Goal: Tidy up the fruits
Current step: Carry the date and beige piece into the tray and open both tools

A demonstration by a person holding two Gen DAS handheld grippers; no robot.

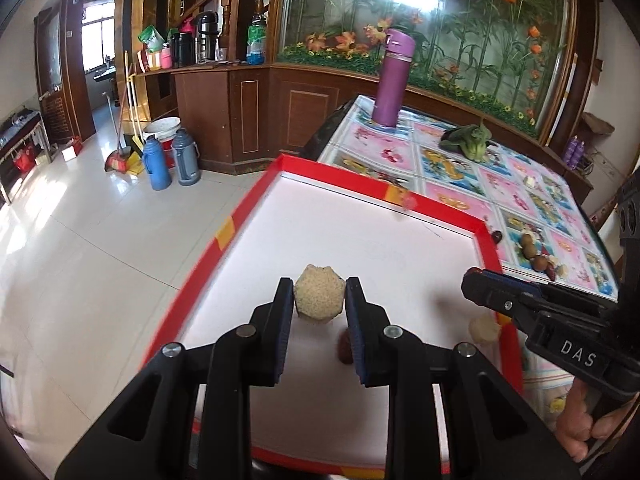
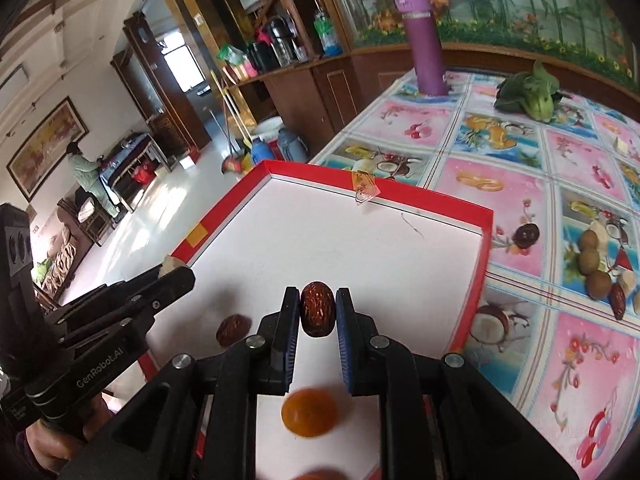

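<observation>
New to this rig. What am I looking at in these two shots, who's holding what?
No robot arm here: a person holds a two-finger gripper in each hand, with a fisheye camera on each looking forward along the fingers.

The left-wrist view shows the left gripper shut on a pale, rough-skinned ball-shaped piece. The right-wrist view shows the right gripper shut on a wrinkled red date.

Both are over a white tray with a red rim on a table with a fruit-print cloth. On the tray lie another date and an orange fruit. More small fruits wait on the cloth, beside a purple flask and a leafy green.
</observation>
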